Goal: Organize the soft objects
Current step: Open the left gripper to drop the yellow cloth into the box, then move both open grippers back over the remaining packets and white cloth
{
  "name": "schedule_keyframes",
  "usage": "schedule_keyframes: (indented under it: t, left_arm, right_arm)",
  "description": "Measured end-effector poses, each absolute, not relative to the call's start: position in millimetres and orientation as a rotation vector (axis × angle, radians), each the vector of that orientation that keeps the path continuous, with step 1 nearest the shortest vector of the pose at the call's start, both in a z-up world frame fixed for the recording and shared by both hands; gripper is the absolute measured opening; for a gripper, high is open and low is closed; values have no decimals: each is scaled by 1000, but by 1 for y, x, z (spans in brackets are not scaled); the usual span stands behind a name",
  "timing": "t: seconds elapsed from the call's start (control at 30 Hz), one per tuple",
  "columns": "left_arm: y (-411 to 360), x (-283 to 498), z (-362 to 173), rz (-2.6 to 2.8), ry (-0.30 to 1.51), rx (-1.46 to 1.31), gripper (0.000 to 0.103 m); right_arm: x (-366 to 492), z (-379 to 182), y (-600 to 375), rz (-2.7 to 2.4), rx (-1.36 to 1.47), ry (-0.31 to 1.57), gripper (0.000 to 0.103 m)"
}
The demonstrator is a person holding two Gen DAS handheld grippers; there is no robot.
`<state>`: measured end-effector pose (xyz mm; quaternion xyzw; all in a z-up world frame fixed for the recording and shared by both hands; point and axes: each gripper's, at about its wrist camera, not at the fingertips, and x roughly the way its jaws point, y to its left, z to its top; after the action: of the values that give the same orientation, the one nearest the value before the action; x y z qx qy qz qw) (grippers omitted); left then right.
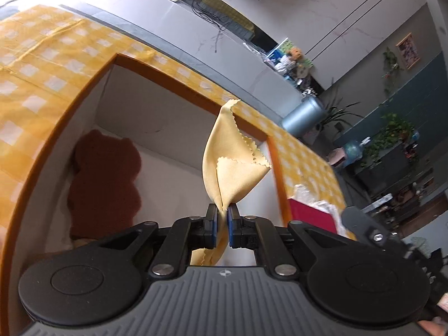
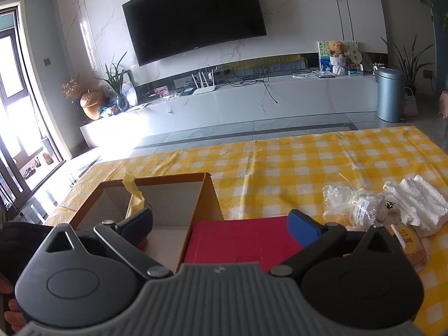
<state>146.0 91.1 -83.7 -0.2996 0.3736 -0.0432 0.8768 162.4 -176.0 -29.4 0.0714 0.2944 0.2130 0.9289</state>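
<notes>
Room: living room with a wall-mounted television (image 2: pixel 194 16) at 12 o'clock above a long white console; a grey bin (image 2: pixel 389 93) stands at 2 o'clock.
Surface: table under a yellow checked cloth (image 2: pixel 308 162), reaching from the centre to 3 o'clock in the right wrist view.
Box: open cardboard box (image 1: pixel 92 84) with orange rim and white inside, filling the left wrist view from 9 to 1 o'clock.
Left gripper: left gripper (image 1: pixel 222 225) has its blue pads pressed together on the yellow cloth, above the open box.
Yellow cloth: yellow cloth (image 1: pixel 232 165) with zigzag edges, folded and limp; its long axis runs from the pads toward 12 o'clock, tip at the box's far rim; a short tail hangs behind the pads.
Right gripper: right gripper (image 2: pixel 221 224) has fingers wide apart and nothing between them, over a red box (image 2: pixel 240 238).
Brown toy: brown plush shape (image 1: pixel 105 179) lies inside the box at 8 o'clock; its lower end is hidden by the gripper.
Clutter: crumpled white bags and wrappers (image 2: pixel 392 204) at 3 o'clock, contents hard to make out.
</notes>
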Motion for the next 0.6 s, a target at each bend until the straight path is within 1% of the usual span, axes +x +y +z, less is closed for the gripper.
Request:
schedule_keyframes:
  t: [0.07,0.2,0.3,0.37,0.4,0.43,0.5,0.6]
  left_arm:
    - [89,147,-88,-51,804,-574,8]
    - [90,148,-95,-49,861,-591,9]
    - [85,146,-94,-51,879,-566,10]
    - [83,144,-93,-38,885,-544,21]
    - [80,144,-92,-30,889,-536,38]
    - [79,142,-90,-20,887,-532,62]
    - [77,137,-84,12,850,-534,80]
    - [73,132,-70,58,800,-490,85]
  right_arm:
    - [164,-31,-176,446,161,617,101]
    - [170,-37,-180,506,280,671,101]
    - [172,-39,-179,515,304,694,101]
    - [172,-40,-175,499,268,699,101]
    - [171,-40,-173,488,247,699,101]
    - [171,-41,-172,473,221,697,101]
    - [171,-43,-170,463,199,700,101]
    - [170,-43,-170,467,199,702,101]
